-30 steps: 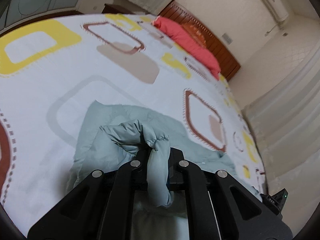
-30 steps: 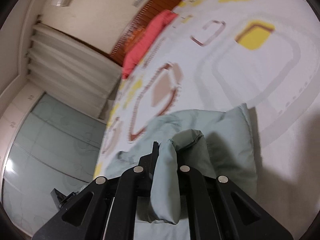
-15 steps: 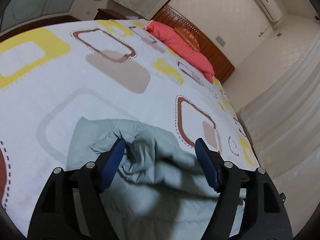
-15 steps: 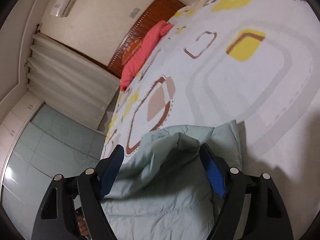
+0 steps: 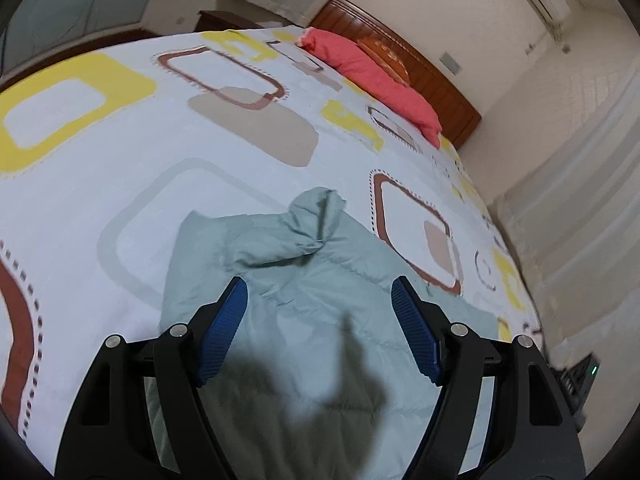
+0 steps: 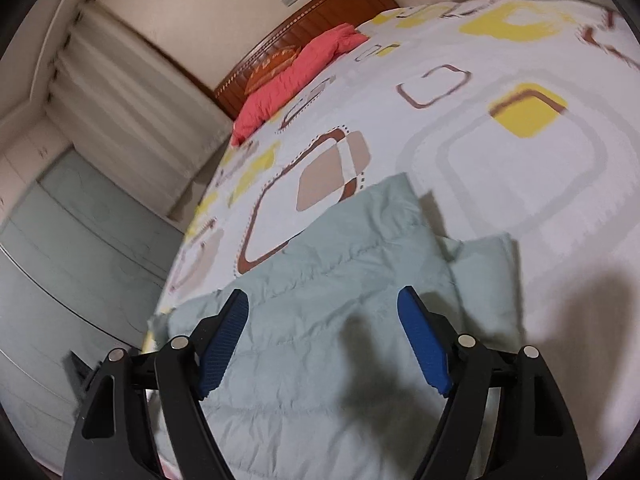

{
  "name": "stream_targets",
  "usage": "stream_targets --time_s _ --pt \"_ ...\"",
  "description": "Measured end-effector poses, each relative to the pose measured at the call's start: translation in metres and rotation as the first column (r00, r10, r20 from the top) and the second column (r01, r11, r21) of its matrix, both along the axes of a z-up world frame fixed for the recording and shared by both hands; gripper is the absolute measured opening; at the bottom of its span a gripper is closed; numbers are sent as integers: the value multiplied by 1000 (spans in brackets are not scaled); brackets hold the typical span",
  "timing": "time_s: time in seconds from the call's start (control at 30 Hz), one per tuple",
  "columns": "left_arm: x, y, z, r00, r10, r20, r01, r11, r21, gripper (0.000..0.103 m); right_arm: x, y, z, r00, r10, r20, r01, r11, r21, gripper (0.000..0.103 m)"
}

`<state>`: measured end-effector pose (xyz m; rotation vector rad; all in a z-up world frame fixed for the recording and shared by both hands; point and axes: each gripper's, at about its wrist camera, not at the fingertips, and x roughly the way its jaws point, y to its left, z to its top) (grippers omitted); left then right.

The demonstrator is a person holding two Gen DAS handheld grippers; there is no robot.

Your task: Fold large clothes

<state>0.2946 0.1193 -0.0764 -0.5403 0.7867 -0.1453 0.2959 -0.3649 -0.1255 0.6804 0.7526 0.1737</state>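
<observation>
Left gripper (image 5: 320, 288), black frame with blue ribbed pads: jaws spread wide, nothing between the pads, hovering over pale sage-green quilted padded garment (image 5: 320, 320). Right gripper (image 6: 323, 300): same, jaws wide, clear of fabric. Garment lying flat on white bedsheet with yellow, brown and grey rounded-square print (image 5: 120, 184), near edge of bed; crumpled collar or cuff bunched at 12 o'clock from left gripper. Coral-red pillow (image 5: 376, 80) at 1 o'clock, against brown wooden headboard (image 5: 432, 80). Pleated cream curtains (image 6: 132, 92) beyond.
</observation>
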Motion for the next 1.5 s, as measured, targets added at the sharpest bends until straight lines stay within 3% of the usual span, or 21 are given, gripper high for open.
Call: stream_targets --time_s 0.3,0.53,0.63,0.73,0.9,1.1,1.2,1.27,1.33,1.43,1.5 --pt "39 -16 -15 998 -42 -37 46 992 121 74 50 38 -5 997 46 -62 -58 975 -214 75" --pt "45 3 -23 997 38 -63 -34 997 66 74 55 31 -28 993 17 -115 -42 975 -220 75" --pt "35 -5 -8 1000 19 -13 -18 999 43 74 54 35 -23 993 14 -116 -42 969 -245 75" --pt "38 -26 0 1000 -29 11 27 993 114 74 56 46 -15 994 9 -106 -44 942 -333 75" --pt "65 -35 -36 990 -21 -138 44 985 165 74 68 51 -28 986 -5 -165 -61 918 -391 75" --pt "77 -44 -49 989 -22 -149 58 969 239 74 78 58 -46 978 -16 -210 -83 889 -450 76" --pt "67 -39 -39 988 -11 -155 44 976 213 74 75 56 -42 979 -19 -204 -76 892 -445 75" --pt "50 -28 -27 992 -2 -128 22 987 157 74 63 49 -31 982 -36 -185 -45 908 -416 75" --pt "36 -22 -23 995 1 -103 14 989 147 74 49 44 -22 985 -62 -162 -13 906 -423 75" --pt "30 -14 -36 992 16 -124 4 988 155 73 42 40 -29 978 -87 -190 -10 890 -456 74" --pt "36 -14 -48 990 15 -143 7 988 152 71 46 35 -47 973 -76 -217 -26 900 -434 75"
